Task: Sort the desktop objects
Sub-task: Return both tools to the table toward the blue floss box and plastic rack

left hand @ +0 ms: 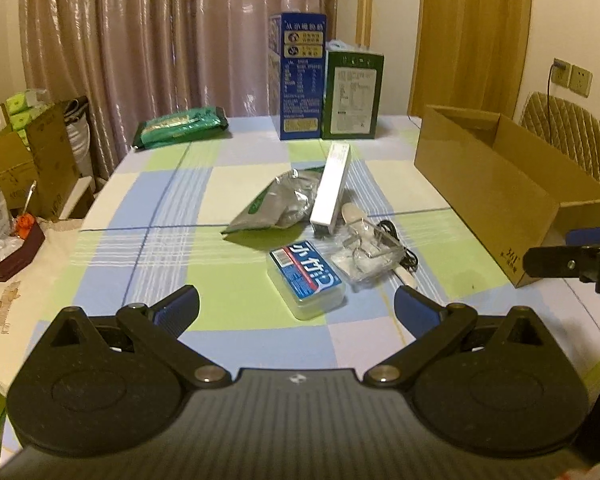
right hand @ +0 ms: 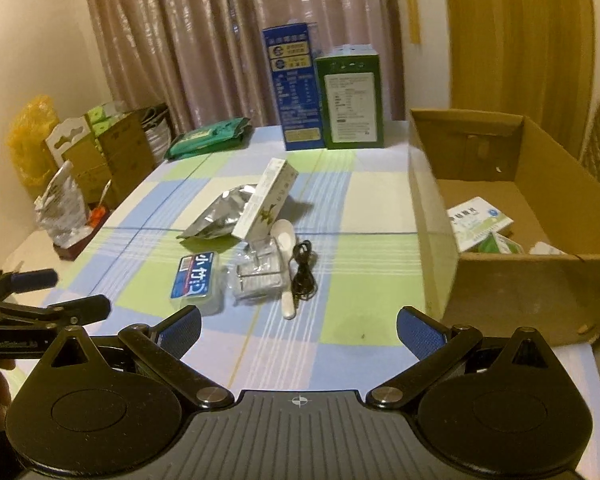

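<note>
A pile sits mid-table: a blue-labelled clear floss box (left hand: 306, 279) (right hand: 196, 279), a silver foil pouch (left hand: 278, 203) (right hand: 220, 214), a long white carton (left hand: 332, 190) (right hand: 266, 205), a clear plastic wrapper (left hand: 366, 254) (right hand: 258, 268), a white spoon (right hand: 286, 264) and a black cable (left hand: 400, 246) (right hand: 304, 270). My left gripper (left hand: 296, 312) is open and empty, just short of the floss box. My right gripper (right hand: 298, 330) is open and empty, near the spoon's handle. An open cardboard box (left hand: 484, 192) (right hand: 500, 280) at the right holds white-green packets (right hand: 478, 222).
A blue carton (left hand: 302, 76) (right hand: 290, 88) and a green carton (left hand: 352, 94) (right hand: 350, 98) stand at the table's far edge. A green wipes pack (left hand: 182, 126) (right hand: 208, 138) lies far left. Cardboard boxes and bags (left hand: 24, 160) crowd the left side. A chair (left hand: 572, 132) stands behind the box.
</note>
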### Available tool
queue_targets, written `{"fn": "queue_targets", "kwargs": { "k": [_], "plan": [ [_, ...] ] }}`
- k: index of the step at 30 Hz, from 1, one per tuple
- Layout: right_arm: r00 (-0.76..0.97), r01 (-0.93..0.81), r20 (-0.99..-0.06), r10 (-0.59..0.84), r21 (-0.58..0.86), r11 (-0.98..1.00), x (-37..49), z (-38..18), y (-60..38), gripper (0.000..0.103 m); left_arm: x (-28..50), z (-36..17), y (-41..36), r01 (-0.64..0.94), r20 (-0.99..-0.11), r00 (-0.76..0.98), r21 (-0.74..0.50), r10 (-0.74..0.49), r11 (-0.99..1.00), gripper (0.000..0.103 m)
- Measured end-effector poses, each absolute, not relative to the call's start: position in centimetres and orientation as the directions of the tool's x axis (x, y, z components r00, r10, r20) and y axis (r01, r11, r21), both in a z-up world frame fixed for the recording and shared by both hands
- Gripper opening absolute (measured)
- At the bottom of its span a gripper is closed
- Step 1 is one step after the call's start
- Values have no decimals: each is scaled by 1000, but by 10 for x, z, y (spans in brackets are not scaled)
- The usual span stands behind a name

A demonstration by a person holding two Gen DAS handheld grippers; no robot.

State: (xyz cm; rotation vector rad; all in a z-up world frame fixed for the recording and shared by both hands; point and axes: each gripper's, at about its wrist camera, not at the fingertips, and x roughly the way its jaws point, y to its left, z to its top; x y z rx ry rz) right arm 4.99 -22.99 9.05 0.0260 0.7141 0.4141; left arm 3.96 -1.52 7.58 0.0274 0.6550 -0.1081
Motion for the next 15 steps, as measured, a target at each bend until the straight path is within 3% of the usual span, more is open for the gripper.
{"fn": "queue_targets", "kwargs": {
  "k": [15],
  "plan": [
    [630,-414,-667,397,144,899,95,57,-201,101,90,33,-12,95,-686,724,-1,-70,995,102]
  ]
}}
